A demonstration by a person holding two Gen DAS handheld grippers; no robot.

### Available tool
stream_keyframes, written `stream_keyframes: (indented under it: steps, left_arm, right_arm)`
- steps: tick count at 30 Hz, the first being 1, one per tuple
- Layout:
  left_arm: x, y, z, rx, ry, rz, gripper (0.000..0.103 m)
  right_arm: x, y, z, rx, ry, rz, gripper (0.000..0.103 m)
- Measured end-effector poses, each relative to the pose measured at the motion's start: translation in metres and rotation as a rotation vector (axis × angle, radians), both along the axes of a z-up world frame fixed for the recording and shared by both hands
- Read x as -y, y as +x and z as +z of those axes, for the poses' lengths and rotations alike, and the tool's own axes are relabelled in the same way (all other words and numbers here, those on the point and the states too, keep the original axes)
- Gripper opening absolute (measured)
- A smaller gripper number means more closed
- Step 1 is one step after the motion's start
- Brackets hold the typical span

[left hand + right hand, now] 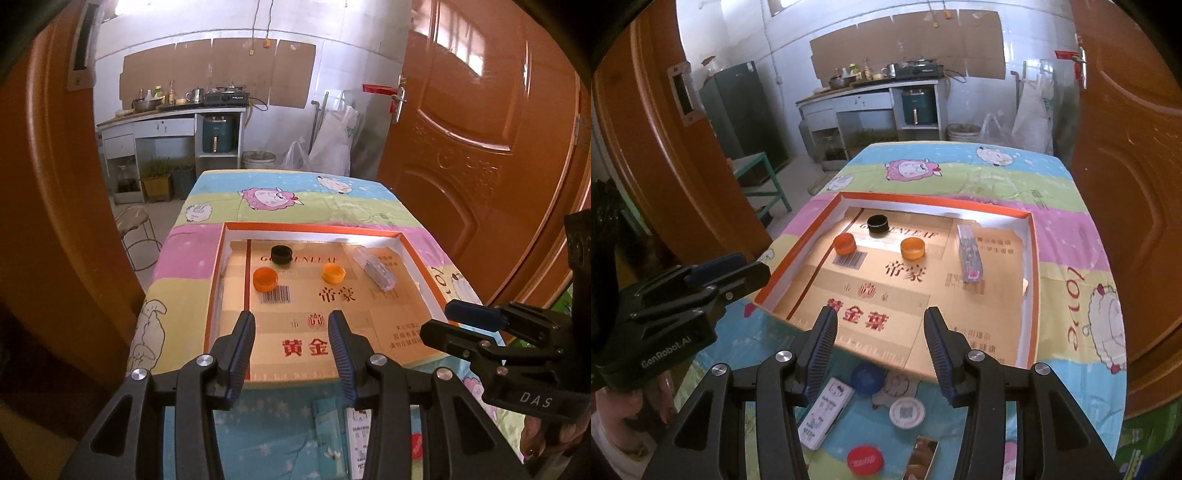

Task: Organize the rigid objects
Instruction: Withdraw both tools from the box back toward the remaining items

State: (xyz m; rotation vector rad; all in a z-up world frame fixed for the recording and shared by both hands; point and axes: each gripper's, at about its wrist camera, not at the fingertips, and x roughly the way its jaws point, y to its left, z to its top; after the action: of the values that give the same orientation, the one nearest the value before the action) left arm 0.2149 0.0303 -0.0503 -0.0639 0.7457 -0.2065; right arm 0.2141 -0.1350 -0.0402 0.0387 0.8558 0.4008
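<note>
A shallow orange-rimmed box lid [1032, 254] lies on the cartoon-print desk [1071, 229], lined with printed cardboard; inside it sit a black cap [878, 224] at the back, an orange cap [844, 243] to its left, a second orange cap [912, 247] mid-tray, and a clear plastic case [969, 254] lying flat toward the right wall; all four are apart from one another. Outside the lid, near its front edge, lie a blue cap [868, 376], a white cap [907, 412], a red cap [865, 459] and a white card pack [827, 411]. The left claw [291, 325] and right claw [881, 321] both stand spread, holding nothing, over the lid's near edge.
</note>
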Motion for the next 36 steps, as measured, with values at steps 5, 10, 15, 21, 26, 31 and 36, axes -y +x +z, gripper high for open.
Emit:
stream_keyframes:
  steps: [5,10,15,21,26,31,36]
  left_arm:
    - [-0.002,-0.013,-0.003,-0.006,-0.015,-0.011,0.041]
    - [0.001,-0.024,-0.014,-0.028,-0.030,-0.030,0.041]
    - [0.003,-0.035,-0.028,-0.050,-0.035,-0.039,0.041]
    - [0.005,-0.048,-0.042,-0.066,-0.038,-0.036,0.041]
    - [0.007,-0.058,-0.047,-0.065,-0.031,-0.038,0.041]
    - [0.009,-0.067,-0.052,-0.074,-0.032,-0.058,0.041]
    - [0.010,-0.073,-0.055,-0.085,-0.033,-0.069,0.041]
  right_arm:
    - [0.001,-0.015,-0.002,-0.004,0.005,-0.020,0.050]
    - [0.006,-0.035,-0.008,0.001,0.003,-0.059,0.050]
    - [0.015,-0.054,-0.018,0.001,-0.003,-0.109,0.050]
    - [0.025,-0.076,-0.026,0.010,-0.007,-0.156,0.050]
    - [0.031,-0.092,-0.030,0.015,-0.017,-0.179,0.050]
    - [0.037,-0.105,-0.031,0.024,-0.003,-0.203,0.050]
    - [0.036,-0.114,-0.037,0.020,-0.021,-0.216,0.050]
